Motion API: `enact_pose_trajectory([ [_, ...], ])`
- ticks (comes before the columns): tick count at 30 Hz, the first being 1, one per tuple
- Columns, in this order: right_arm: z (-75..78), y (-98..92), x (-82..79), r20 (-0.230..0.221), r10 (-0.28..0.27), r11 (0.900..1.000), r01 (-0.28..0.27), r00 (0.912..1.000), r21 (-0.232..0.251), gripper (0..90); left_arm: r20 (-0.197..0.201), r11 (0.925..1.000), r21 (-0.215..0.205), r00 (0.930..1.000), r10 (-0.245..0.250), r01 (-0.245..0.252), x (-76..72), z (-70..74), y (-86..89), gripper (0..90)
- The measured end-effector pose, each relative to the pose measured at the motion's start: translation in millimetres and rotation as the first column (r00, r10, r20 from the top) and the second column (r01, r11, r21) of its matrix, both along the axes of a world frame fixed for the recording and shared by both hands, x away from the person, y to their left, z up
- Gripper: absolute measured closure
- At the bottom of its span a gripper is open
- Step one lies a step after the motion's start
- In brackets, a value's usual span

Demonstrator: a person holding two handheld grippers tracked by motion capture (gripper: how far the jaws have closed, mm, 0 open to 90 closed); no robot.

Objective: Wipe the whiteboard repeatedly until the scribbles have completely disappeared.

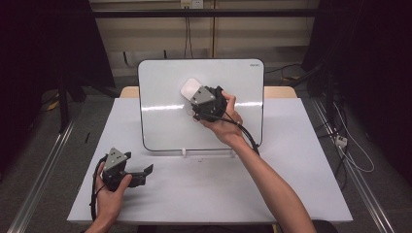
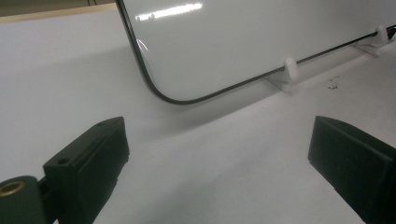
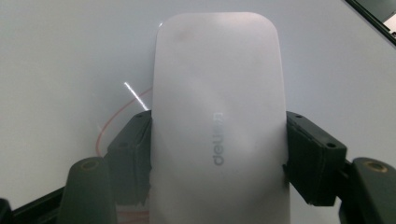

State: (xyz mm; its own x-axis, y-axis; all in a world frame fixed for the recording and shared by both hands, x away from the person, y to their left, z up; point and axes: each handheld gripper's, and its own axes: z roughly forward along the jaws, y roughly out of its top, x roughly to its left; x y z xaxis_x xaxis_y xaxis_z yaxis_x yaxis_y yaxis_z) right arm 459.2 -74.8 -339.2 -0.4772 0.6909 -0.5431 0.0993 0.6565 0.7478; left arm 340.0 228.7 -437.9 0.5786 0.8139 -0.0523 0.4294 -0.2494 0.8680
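A whiteboard (image 1: 165, 126) leans on small white feet (image 2: 290, 70) at the back of the table. My right gripper (image 1: 194, 97) is shut on a white eraser block (image 3: 217, 93), both jaws pressing its long sides, and holds it flat against the board's face (image 3: 56, 56). A faint red curved line (image 3: 116, 116) shows on the board just left of the eraser. My left gripper (image 1: 143, 174) rests low on the table at the front left, its jaws wide apart with nothing between them, facing the board's lower corner (image 2: 163, 95).
The white table top (image 1: 291, 160) lies bare to the right and front of the board. Dark floor, cables and a metal rail (image 1: 43, 170) flank the table. A small dark smudge (image 2: 332, 85) marks the table by one foot.
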Motion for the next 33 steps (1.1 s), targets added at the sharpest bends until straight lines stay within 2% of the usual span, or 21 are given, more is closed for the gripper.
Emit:
enact_pose_trajectory([
  [11,2.7,-5.5,3.1,-0.003,-0.02,1.0,0.02,0.9998,0.006,31.7,0.003,0.9999,-0.009,0.9999,0.013,-0.013,-1.9,0.8,3.8,4.9],
  [21,17.5,-24.9,15.0,0.009,-0.09,0.993,0.089,0.9959,0.077,31.7,0.005,0.9999,-0.009,0.9999,0.013,-0.013,-1.7,0.6,3.2,4.9],
  [27,25.0,-29.5,20.6,0.004,-0.105,0.99,0.105,0.9944,0.091,31.6,0.003,0.9998,-0.007,0.9998,0.017,-0.017,-1.6,0.6,4.0,4.9],
  [33,24.1,-27.3,18.7,0.015,-0.12,0.989,0.118,0.9927,0.087,31.6,0.001,0.9999,-0.006,0.9999,0.014,-0.014,-1.2,0.5,2.7,4.9],
])
